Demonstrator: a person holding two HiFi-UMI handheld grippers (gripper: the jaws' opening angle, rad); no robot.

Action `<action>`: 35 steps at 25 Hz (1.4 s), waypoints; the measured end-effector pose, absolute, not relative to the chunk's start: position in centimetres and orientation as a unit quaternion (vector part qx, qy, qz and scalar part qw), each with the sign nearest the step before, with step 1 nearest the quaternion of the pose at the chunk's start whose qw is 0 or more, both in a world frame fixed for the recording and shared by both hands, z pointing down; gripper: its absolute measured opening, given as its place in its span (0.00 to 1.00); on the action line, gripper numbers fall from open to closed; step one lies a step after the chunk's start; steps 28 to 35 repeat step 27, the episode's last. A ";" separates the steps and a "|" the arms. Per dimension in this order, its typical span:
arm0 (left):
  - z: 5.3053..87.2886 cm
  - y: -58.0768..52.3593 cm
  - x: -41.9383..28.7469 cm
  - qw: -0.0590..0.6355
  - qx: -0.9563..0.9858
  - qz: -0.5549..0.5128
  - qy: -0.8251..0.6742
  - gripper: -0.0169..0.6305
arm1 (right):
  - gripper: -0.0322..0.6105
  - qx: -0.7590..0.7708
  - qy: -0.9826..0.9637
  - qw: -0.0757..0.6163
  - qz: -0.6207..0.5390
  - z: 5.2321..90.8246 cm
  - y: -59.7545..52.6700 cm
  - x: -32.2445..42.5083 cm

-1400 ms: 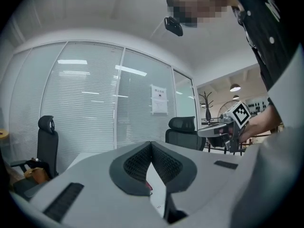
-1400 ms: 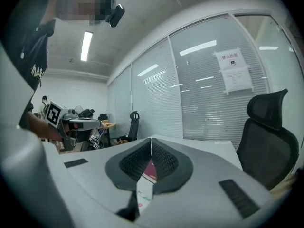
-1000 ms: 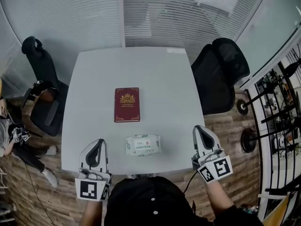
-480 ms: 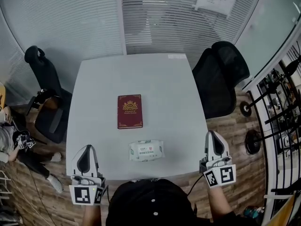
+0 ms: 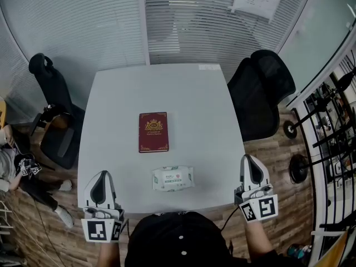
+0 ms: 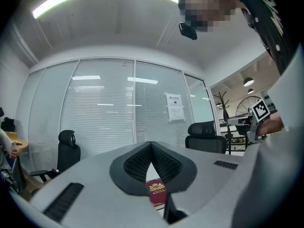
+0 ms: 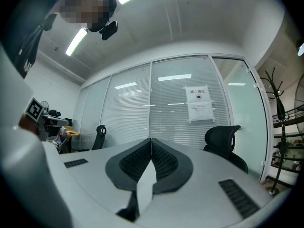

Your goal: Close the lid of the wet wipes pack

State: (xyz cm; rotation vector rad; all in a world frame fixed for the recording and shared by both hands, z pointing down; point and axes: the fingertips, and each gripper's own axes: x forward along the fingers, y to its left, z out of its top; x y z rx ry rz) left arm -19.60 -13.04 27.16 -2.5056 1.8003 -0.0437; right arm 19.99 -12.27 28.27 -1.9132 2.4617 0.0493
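Observation:
The wet wipes pack (image 5: 173,178), white with a green and red label, lies flat near the front edge of the white table (image 5: 194,104); its lid looks flat. My left gripper (image 5: 102,173) hovers at the table's front left corner, well left of the pack, jaws shut and empty (image 6: 151,144). Off the front right corner is my right gripper (image 5: 249,157), also shut on nothing (image 7: 151,140). Neither touches the pack. The left gripper view does not show the pack, only the red book (image 6: 156,190) past the jaws.
A dark red book (image 5: 153,132) lies mid-table just behind the pack. Black office chairs stand at the left (image 5: 53,110) and right (image 5: 258,90). A seated person (image 5: 11,163) is at the far left. Blinds and glass walls close the back.
Both grippers have drawn outward and back from the pack, the left one leftward, the right one rightward. In the last half second they hold still. The pack and book have not moved.

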 end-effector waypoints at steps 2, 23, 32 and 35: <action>27.1 -13.0 -19.6 0.029 -0.811 -0.014 0.584 0.05 | 0.09 -0.605 0.796 0.002 0.014 28.4 -12.3 19.5; 26.6 -12.4 -19.1 0.035 -0.811 -0.017 0.584 0.05 | 0.09 -0.594 0.804 0.002 0.016 28.1 -12.5 18.8; 26.6 -12.2 -19.1 0.035 -0.810 -0.017 0.585 0.05 | 0.09 -0.593 0.805 0.001 0.017 28.2 -12.4 18.6; 26.6 -12.2 -19.1 0.035 -0.810 -0.017 0.585 0.05 | 0.09 -0.593 0.805 0.001 0.017 28.2 -12.4 18.6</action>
